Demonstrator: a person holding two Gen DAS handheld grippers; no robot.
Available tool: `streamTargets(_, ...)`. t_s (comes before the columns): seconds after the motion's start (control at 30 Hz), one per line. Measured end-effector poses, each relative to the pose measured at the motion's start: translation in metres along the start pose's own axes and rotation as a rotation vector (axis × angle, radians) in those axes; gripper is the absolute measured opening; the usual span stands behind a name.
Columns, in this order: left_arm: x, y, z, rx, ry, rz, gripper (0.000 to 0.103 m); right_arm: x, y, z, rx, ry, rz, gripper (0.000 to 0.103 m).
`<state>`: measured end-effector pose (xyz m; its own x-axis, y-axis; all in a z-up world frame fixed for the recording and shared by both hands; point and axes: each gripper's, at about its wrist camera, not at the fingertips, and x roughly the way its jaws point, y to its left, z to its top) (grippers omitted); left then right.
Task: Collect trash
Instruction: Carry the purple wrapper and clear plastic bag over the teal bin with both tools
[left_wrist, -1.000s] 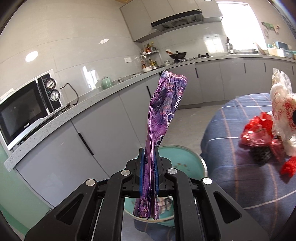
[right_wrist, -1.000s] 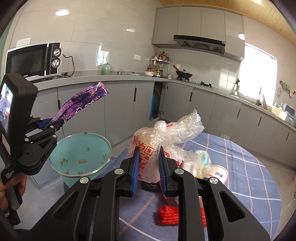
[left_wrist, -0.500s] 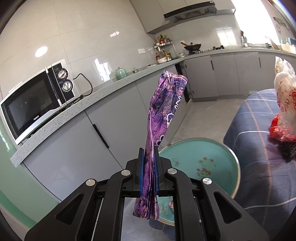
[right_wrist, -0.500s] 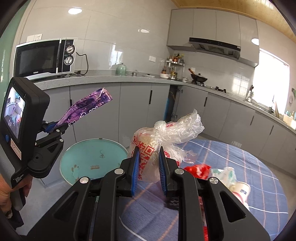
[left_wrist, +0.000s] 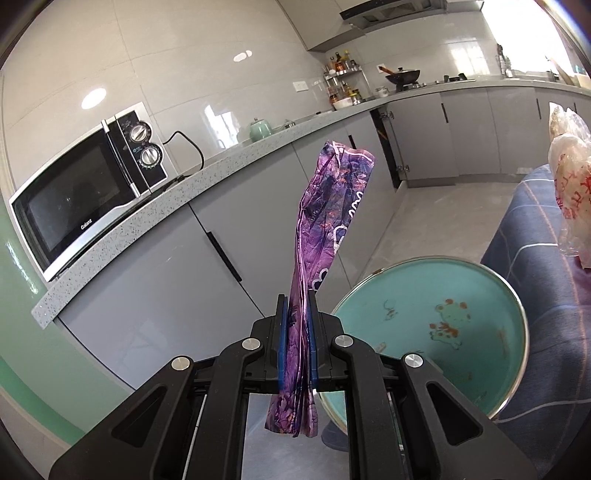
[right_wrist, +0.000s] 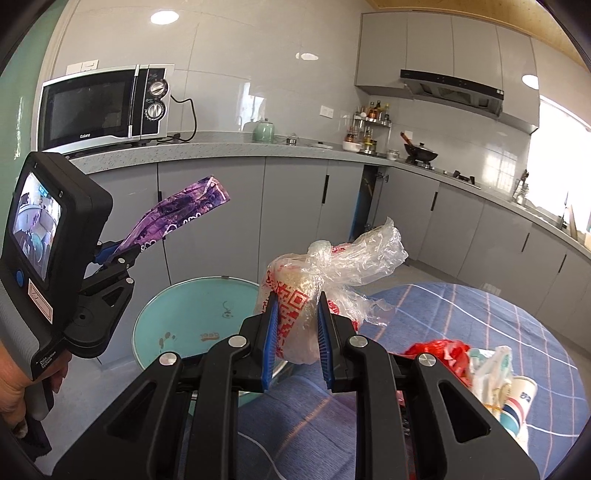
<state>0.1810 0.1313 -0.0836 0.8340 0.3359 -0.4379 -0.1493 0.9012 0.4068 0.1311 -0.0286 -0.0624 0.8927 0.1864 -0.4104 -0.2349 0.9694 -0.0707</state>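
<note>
My left gripper (left_wrist: 296, 306) is shut on a long purple wrapper (left_wrist: 328, 225) that stands up between its blue pads. It also shows in the right wrist view (right_wrist: 177, 218), held above and left of a teal basin (right_wrist: 192, 314). My right gripper (right_wrist: 295, 314) is shut on a clear plastic bag with red print (right_wrist: 314, 288), held over the table edge beside the basin. The basin (left_wrist: 436, 332) lies to the right of the left gripper, with small scraps inside. The bag (left_wrist: 570, 195) shows at the far right of the left wrist view.
A round table with a blue checked cloth (right_wrist: 461, 321) holds red plastic trash (right_wrist: 439, 350) and a paper cup (right_wrist: 517, 402). Grey cabinets (left_wrist: 177, 280) and a counter with a microwave (left_wrist: 85, 192) stand close behind the basin.
Both grippers have swung left toward the basin and cabinets, still holding their trash. The basin now looks larger and nearer in both views.
</note>
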Motion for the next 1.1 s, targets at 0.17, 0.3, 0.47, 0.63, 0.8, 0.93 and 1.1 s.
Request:
streamTargets(0.17,0.006,0.000,-0.004,0.014,0.014,0.027,0.010,0.010,0.006,-0.001,-0.006,0.011,0.020,0.020)
streamTargets(0.3,0.009,0.001,-0.003,0.018,0.022,0.030,0.010,0.019,0.011,-0.001,-0.009,0.021,0.028,0.020)
streamTargets(0.47,0.016,-0.001,-0.006,0.029,0.047,0.038,0.010,0.029,0.015,-0.001,-0.015,0.030,0.042,0.020)
streamTargets(0.63,0.020,-0.004,-0.007,0.036,0.055,0.044,0.010,0.041,0.019,0.001,-0.028,0.042,0.050,0.020)
streamTargets(0.8,0.025,-0.005,-0.008,0.037,0.067,0.041,0.010,0.054,0.026,-0.001,-0.071,0.071,0.017,0.020)
streamTargets(0.93,0.029,-0.008,-0.010,0.042,0.076,0.035,0.010,0.063,0.030,-0.005,-0.086,0.091,-0.003,0.020)
streamTargets(1.1,0.034,-0.015,-0.013,0.054,0.086,0.031,0.010,0.072,0.033,-0.008,-0.089,0.108,0.002,0.020)
